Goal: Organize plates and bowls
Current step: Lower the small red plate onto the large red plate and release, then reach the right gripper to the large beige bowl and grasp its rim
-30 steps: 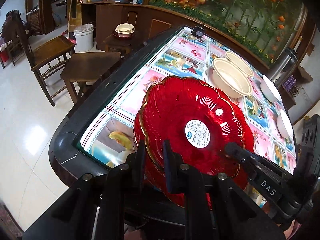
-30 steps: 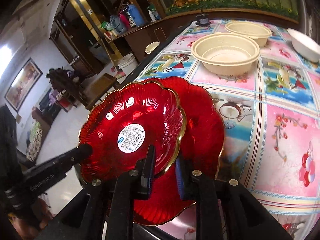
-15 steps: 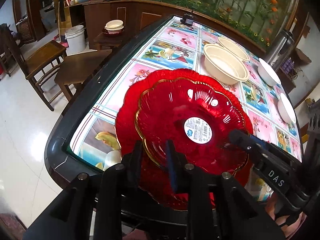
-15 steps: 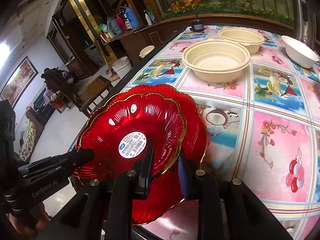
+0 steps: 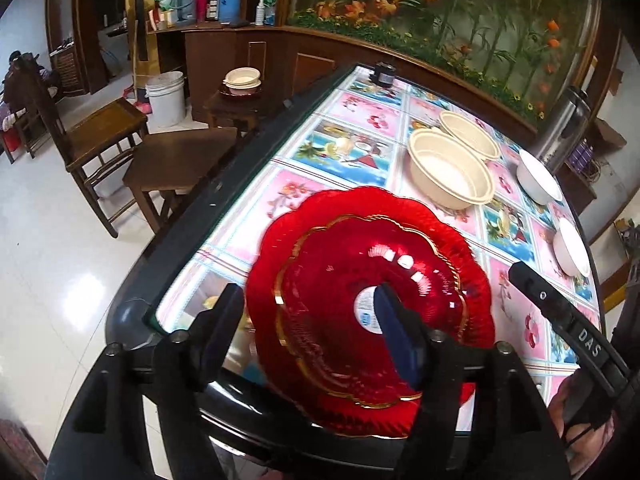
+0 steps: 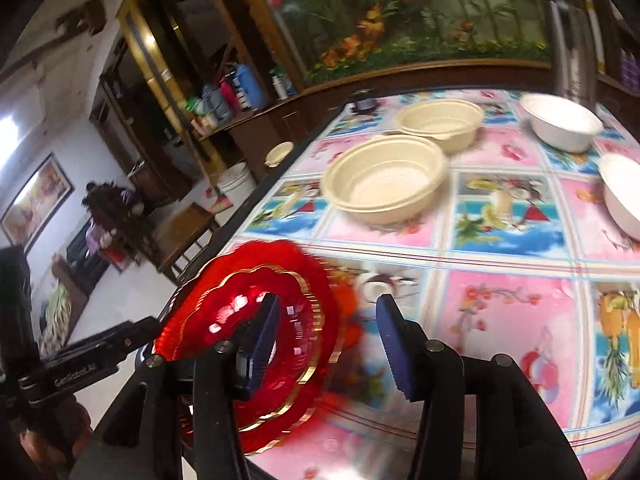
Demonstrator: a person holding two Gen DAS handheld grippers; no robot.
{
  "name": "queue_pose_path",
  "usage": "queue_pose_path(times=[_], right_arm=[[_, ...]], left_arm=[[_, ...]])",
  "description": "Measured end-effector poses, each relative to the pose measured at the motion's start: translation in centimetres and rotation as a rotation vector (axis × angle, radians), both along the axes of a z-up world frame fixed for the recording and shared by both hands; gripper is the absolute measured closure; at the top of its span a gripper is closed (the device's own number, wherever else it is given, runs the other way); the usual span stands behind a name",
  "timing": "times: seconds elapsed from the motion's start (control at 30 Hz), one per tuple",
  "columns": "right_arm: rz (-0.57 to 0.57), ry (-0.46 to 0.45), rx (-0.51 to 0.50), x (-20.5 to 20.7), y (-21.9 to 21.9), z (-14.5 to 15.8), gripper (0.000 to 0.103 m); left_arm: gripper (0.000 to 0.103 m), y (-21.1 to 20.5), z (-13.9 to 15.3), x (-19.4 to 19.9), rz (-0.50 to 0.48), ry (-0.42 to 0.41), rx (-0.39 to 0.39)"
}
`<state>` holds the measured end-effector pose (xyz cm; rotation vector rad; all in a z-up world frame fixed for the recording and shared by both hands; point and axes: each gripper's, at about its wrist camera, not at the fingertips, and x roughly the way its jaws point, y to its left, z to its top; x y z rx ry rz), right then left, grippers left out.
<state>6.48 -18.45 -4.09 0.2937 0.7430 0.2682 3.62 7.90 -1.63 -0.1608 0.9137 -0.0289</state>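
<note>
Change: both grippers had released the small red plate (image 5: 360,304), their fingers now spread apart.
Stack: it sat nested in the large red plate (image 5: 316,216).
Left gripper (image 5: 308,320): plate between the fingers, toward 12 o'clock.
Right gripper (image 6: 328,332): plates at 9 o'clock.

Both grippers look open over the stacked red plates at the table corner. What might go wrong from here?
1. The red plates sit near the table edge, with the larger lower plate's rim seemingly past it; a nudge might tip them off.
2. The left gripper has one finger over the top plate; pulling away could catch its rim.
3. The right gripper view is blurred, suggesting fast motion close to the plates.
</note>
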Motion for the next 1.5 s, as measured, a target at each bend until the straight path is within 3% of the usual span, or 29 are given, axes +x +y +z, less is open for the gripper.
queue_pose_path(times=[0.47,0.67,1.07,1.17,1.5], right_arm=[[-0.101,0.052,0.065,0.1,-5.3,-2.1,0.049],[-0.113,0.062,0.074,0.4,-6.2,-2.7,0.049],[-0.14,0.066,0.102,5.7,-7.3,-1.2,0.049],[-0.158,0.06,0.145,8.1,-7.9,-0.4,0.049],[-0.213,0.098,0.218,14.0,-7.9,-1.4,0.048]], left_arm=[[0.031,-7.3,1.1,1.4,-0.16,-0.003,0.049],[0.031,-8.2,1.0,3.1,-0.173,0.019,0.058],[0.031,-7.9,3.9,13.1,-0.119,0.01,0.162],[0.031,-8.0,3.8,16.0,-0.109,0.039,0.207],[0.031,-9.4,0.3,23.8,-0.147,0.251,0.149]])
